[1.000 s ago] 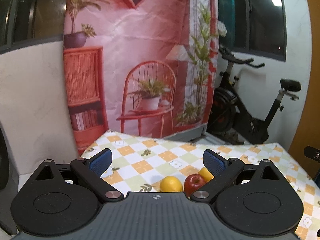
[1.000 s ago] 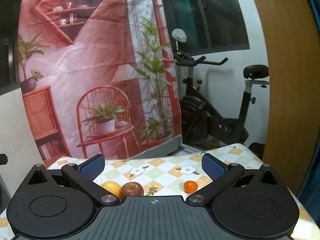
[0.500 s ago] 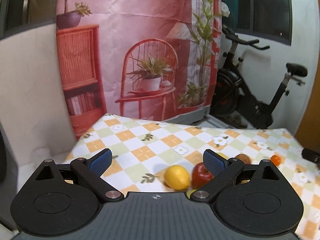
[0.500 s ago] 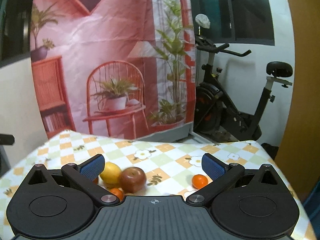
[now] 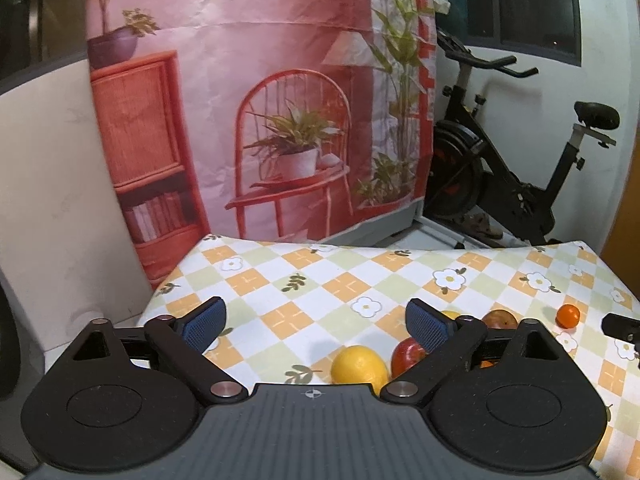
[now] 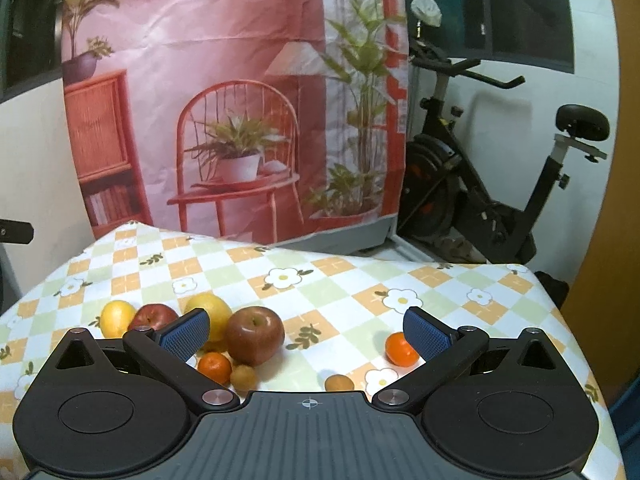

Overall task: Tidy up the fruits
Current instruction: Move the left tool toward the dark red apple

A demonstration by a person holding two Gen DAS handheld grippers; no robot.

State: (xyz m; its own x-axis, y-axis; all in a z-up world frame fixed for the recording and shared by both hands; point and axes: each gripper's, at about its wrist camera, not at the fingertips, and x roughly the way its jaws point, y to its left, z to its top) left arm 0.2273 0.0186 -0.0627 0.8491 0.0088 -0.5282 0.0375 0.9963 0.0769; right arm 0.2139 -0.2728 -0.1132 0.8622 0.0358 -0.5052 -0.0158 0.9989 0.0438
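1. My right gripper (image 6: 306, 330), spread and empty, shows the tablecloth's (image 6: 340, 280) near-edge tangerine (image 6: 215, 367) and small brown fruit (image 6: 244, 377), hidden from the left view.
2. My left gripper (image 5: 316, 322), jaws wide but just narrowing, nothing between; lemon (image 5: 359, 364) and red apple (image 5: 408, 353) sit nearer than before.

Two lemons (image 6: 116, 317), two red apples (image 6: 256, 334) and a tangerine (image 6: 215, 367) lie clustered on the checked tabletop (image 6: 340, 280). Another tangerine (image 6: 400, 349) sits apart, with two small brownish fruits (image 6: 339, 382) nearby.

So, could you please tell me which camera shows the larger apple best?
The right wrist view: the larger apple sits whole and unobstructed on the tablecloth. In the left wrist view only its top peeks above the left gripper.
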